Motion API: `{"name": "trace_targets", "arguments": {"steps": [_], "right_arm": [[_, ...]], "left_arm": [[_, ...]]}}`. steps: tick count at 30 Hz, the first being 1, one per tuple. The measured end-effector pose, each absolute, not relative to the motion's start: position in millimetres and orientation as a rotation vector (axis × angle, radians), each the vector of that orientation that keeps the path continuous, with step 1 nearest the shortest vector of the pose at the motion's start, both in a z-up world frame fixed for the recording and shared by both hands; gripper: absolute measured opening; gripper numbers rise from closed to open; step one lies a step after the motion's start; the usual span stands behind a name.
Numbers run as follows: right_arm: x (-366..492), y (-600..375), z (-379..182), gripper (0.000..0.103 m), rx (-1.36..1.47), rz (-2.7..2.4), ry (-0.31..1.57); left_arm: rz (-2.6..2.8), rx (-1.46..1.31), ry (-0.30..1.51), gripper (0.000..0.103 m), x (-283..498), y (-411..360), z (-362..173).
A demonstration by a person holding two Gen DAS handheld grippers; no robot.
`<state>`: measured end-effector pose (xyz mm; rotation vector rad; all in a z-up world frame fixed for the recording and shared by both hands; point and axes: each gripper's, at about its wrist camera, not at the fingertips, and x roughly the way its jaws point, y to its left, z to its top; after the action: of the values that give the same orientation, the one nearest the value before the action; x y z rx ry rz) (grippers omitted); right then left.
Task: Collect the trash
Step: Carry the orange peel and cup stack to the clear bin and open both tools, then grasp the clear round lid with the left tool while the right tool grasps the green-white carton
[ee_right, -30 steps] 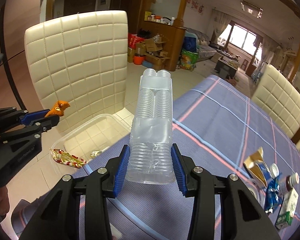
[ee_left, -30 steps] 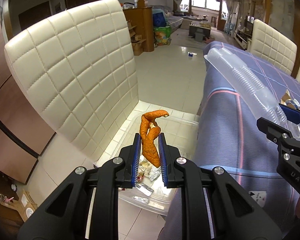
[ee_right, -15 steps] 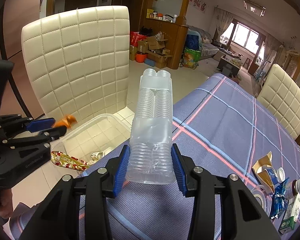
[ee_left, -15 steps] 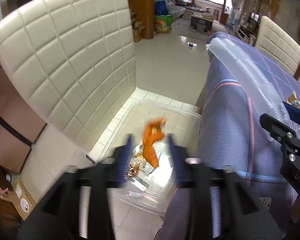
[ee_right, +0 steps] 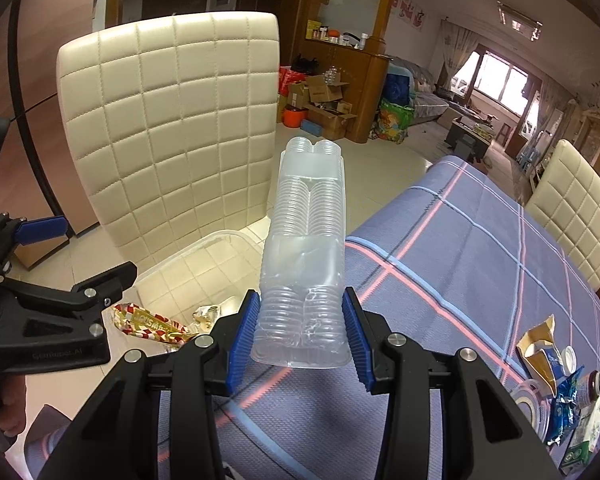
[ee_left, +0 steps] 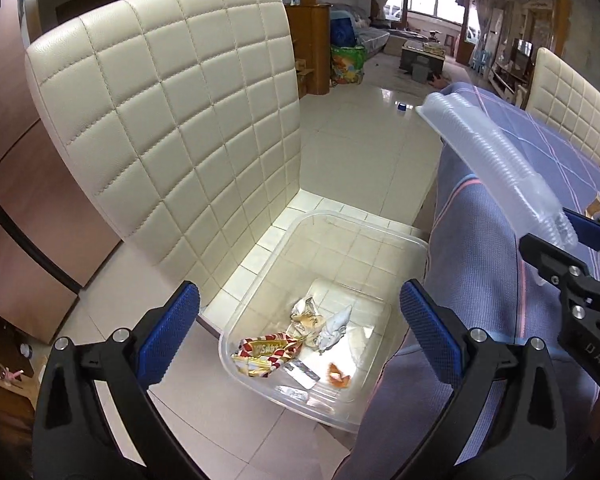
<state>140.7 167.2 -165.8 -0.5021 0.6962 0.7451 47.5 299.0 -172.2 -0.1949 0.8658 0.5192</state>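
Orange scrap (ee_left: 337,373) in clear bin (ee_left: 404,240)

Bin (ee_left: 404,240) sat on chair seat (ee_left: 256,256), against the tablecloth edge (ee_left: 476,248). Wrappers (ee_left: 266,354) lay in the bin's near end. More trash (ee_right: 556,376) lay on the table's right side.

Left gripper (ee_left: 300,334): jaws opening, already spread wide, nothing between the blue fingers (ee_left: 168,338). Pointed steeply down. In the right wrist view it sits at the far left edge (ee_right: 96,248), with part of the person's hand (ee_right: 4,408) on its handle at the lower left corner. Right gripper (ee_right: 302,338): jaws partly closed, both blue pads pressing the sides of a clear plastic pack (ee_right: 304,264), which sticks out forward past the fingertips. Also angled downward.
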Motion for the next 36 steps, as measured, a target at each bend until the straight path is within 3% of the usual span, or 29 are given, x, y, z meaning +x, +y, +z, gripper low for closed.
{"name": "trace_targets", "arguments": {"steps": [8,14,15,16,17,36], "right_arm": [[142,183,-173,0.042,-0.473,0.820,0.745],[144,189,-172,0.049,-0.437,0.844,0.744],[145,189,-172,0.056,-0.433,0.840,0.746],[147,189,-173,0.070,-0.434,0.827,0.755],[148,188,-173,0.072,-0.439,0.818,0.762],[143,154,-164,0.072,-0.435,0.745,0.739]], "left_arm": [[0.543,-0.166,0.869,0.099,35,304,-171],[0.556,-0.172,0.871,0.099,31,307,-171],[0.556,-0.171,0.870,0.099,30,306,-171],[0.555,-0.171,0.870,0.099,30,306,-171],[0.553,-0.172,0.870,0.099,31,306,-171],[0.492,-0.148,0.855,0.099,38,279,-161]]}}
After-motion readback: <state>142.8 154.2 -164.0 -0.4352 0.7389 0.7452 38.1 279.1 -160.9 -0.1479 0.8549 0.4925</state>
